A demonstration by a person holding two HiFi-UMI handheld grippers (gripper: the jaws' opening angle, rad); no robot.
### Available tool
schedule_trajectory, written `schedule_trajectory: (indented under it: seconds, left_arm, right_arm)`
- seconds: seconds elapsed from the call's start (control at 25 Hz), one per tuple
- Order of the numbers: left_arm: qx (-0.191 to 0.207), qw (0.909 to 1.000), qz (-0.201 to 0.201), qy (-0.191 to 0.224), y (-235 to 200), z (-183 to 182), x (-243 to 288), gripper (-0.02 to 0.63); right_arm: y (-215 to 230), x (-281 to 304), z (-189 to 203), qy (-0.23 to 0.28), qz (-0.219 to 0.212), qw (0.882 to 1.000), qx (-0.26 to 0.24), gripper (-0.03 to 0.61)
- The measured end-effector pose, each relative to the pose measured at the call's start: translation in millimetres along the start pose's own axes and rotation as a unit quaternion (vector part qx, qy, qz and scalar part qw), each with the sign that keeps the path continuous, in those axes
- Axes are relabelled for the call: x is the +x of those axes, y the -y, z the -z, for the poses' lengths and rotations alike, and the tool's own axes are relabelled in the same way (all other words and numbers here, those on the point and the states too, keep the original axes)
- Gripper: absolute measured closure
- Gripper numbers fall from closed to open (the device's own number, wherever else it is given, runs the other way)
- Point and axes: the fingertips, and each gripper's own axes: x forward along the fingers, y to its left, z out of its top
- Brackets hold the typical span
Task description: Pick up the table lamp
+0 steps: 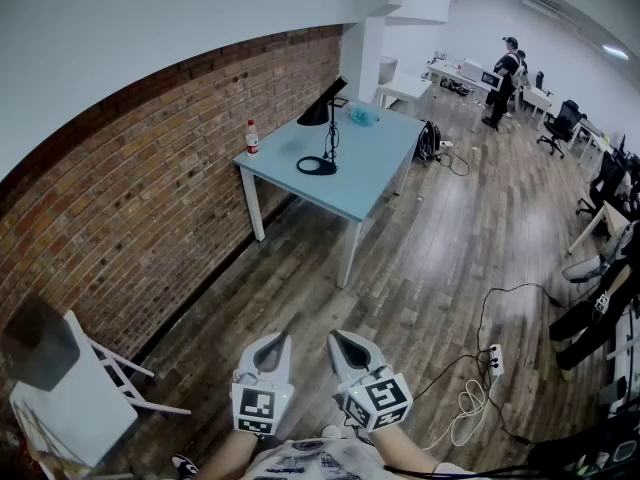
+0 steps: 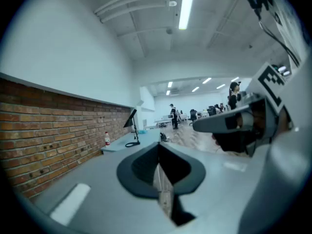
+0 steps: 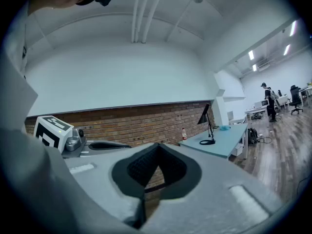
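Note:
The black table lamp, with a cone shade and a ring base, stands on a light blue table by the brick wall, far ahead of me. It also shows small in the left gripper view as the lamp and in the right gripper view as the lamp. My left gripper and right gripper are side by side at the bottom of the head view, well short of the table. Both are shut with nothing between the jaws, as the left gripper and right gripper show in their own views.
A small red-capped bottle and a teal object share the table. A white chair stands at the near left. Cables and a power strip lie on the wood floor to the right. Two people stand among far desks.

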Motion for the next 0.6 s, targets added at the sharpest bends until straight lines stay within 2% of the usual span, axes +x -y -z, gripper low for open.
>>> schedule_trajectory:
  seconds: [0.24,0.6]
  left_arm:
    - [-0.006,0.9999,-0.004,-0.012,15.6,0.1,17.1,0.623]
    - [-0.01,0.9997,-0.008,-0.021,36.6,2.9,48.8,0.623]
  right_arm:
    - [25.7,-7.4,-6.7,-0.001,-0.007,1.0,-0.006,0.581]
    - [69.0,-14.6,-0.7,-0.004,-0.019,1.0,0.013,0.58]
